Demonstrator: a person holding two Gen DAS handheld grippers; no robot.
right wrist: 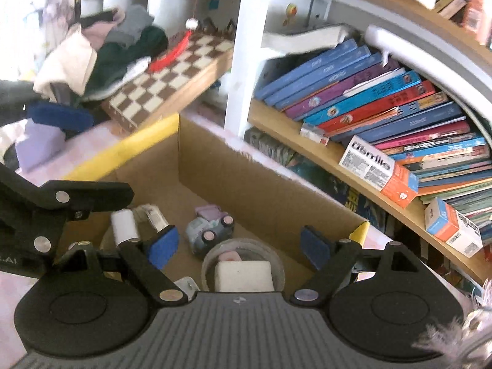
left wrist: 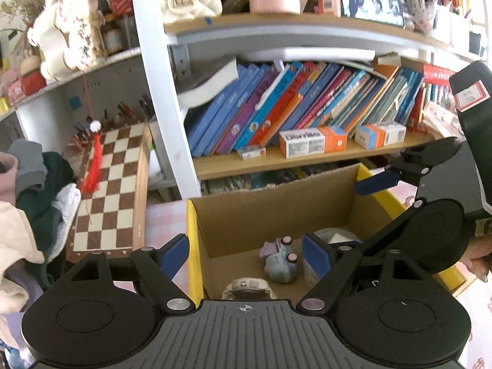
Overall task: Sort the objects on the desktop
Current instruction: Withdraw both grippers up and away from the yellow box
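- The left claw (left wrist: 246,253) hung wide open and empty above the cardboard box (left wrist: 270,212), one blue pad (left wrist: 175,252) outside the box's yellow-taped left edge.
- The right claw (right wrist: 240,244) was likewise spread open, gripping nothing, over the same box (right wrist: 240,169).
- Inside the box lay a pale blue toy car (right wrist: 209,230) with a lilac roof and pink wheels, tipped on its side.
- Just beside it sat a round clear container (right wrist: 243,264) holding a white block (right wrist: 244,275).
- A white wristwatch (left wrist: 246,287) rested on the box floor, nearer the left claw.
- A white cylinder (right wrist: 124,226) stood by the car.
- Slanting books (left wrist: 292,104) filled the shelf behind.
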